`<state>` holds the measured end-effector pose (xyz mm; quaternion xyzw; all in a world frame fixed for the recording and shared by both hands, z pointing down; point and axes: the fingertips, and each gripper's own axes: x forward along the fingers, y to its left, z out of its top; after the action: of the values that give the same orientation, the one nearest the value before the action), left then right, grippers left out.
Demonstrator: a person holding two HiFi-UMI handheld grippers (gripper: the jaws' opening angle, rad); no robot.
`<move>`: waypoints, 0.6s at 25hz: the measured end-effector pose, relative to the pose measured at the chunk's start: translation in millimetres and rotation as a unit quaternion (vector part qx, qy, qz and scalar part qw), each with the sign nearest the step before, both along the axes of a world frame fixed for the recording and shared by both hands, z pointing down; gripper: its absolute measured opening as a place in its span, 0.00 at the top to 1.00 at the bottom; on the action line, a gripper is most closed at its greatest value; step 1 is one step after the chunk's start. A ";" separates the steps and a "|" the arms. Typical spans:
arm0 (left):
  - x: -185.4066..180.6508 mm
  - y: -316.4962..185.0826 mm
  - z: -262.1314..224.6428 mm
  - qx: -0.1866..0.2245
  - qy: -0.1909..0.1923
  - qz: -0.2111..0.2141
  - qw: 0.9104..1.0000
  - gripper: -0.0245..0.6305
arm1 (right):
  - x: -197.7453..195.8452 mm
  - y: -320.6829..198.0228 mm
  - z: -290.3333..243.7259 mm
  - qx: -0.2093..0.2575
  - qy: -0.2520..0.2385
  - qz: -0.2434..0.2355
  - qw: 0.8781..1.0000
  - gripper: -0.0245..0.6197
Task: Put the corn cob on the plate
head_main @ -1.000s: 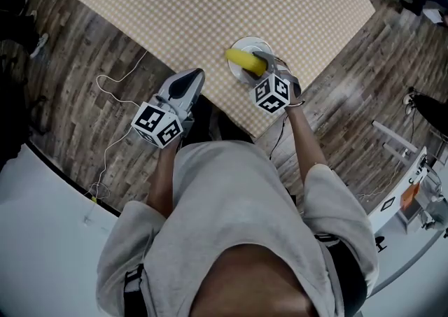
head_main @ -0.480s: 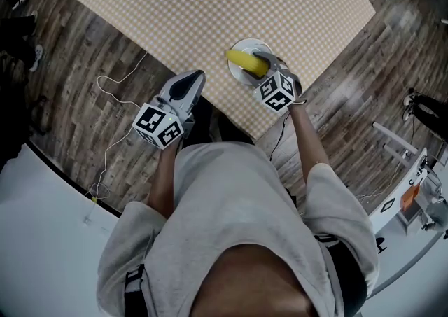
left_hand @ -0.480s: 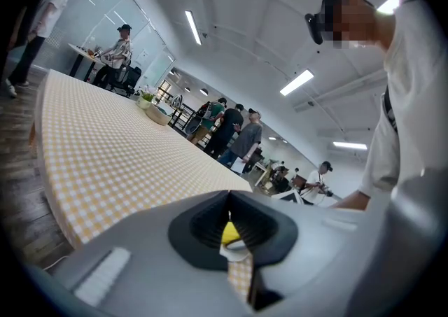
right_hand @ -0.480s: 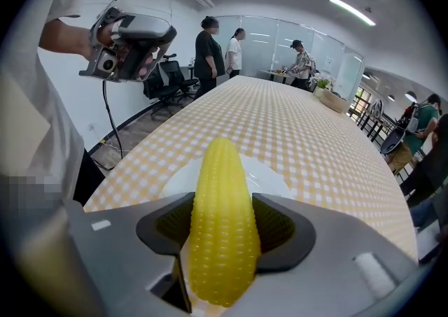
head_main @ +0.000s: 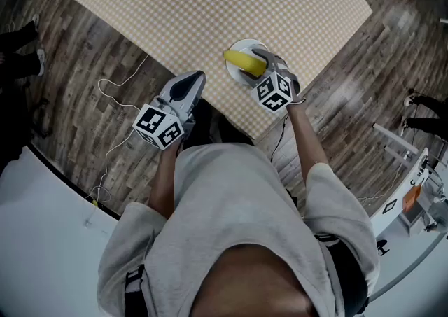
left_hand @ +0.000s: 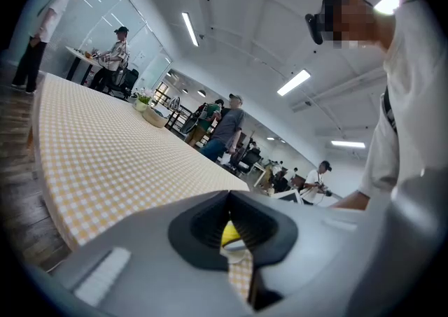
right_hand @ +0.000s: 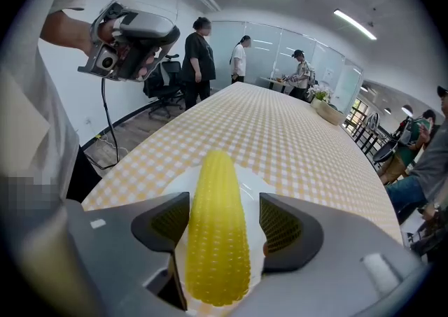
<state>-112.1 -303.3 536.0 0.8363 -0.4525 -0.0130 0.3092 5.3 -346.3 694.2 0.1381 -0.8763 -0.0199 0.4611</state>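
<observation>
A yellow corn cob point(right_hand: 217, 231) lies on a small white plate point(right_hand: 255, 186) near the table's front edge. My right gripper point(right_hand: 224, 214) straddles the cob's near end. Its jaws are opening, and a gap shows between the cob and the right-hand pad point(right_hand: 280, 224). From the head view, the corn cob point(head_main: 241, 61) rests across the plate point(head_main: 241, 45) with the right gripper point(head_main: 259, 62) over it. My left gripper point(head_main: 192, 79) hovers at the table edge to the left, shut and empty. Through its jaws point(left_hand: 229, 200) a bit of the cob point(left_hand: 231, 235) shows.
The table wears an orange-and-white checked cloth point(head_main: 210, 1), its corner just in front of me. A white cable point(head_main: 112, 88) trails on the wood floor at the left. A bowl point(right_hand: 329, 114) stands far down the table, with several people beyond it.
The right gripper has shifted slightly over the plate. The corn cob and the left gripper have kept their places.
</observation>
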 end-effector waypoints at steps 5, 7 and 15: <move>6.7 3.2 -6.4 0.008 -0.001 0.004 1.000 0.95 | 2.9 1.7 -6.6 0.013 0.000 0.002 1.000 0.51; 9.4 6.7 -8.5 0.010 -0.001 0.006 1.000 0.95 | 4.3 3.0 -12.8 0.021 -0.005 0.007 1.000 0.52; 19.5 23.4 -24.4 0.031 -0.004 0.010 0.999 0.95 | 11.5 2.3 -46.0 0.082 -0.031 0.043 0.995 0.80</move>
<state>-92.6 -279.9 511.6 0.8500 -0.4449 -0.0208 0.2814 16.8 -344.0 648.3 0.2135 -0.8788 -0.0681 0.4213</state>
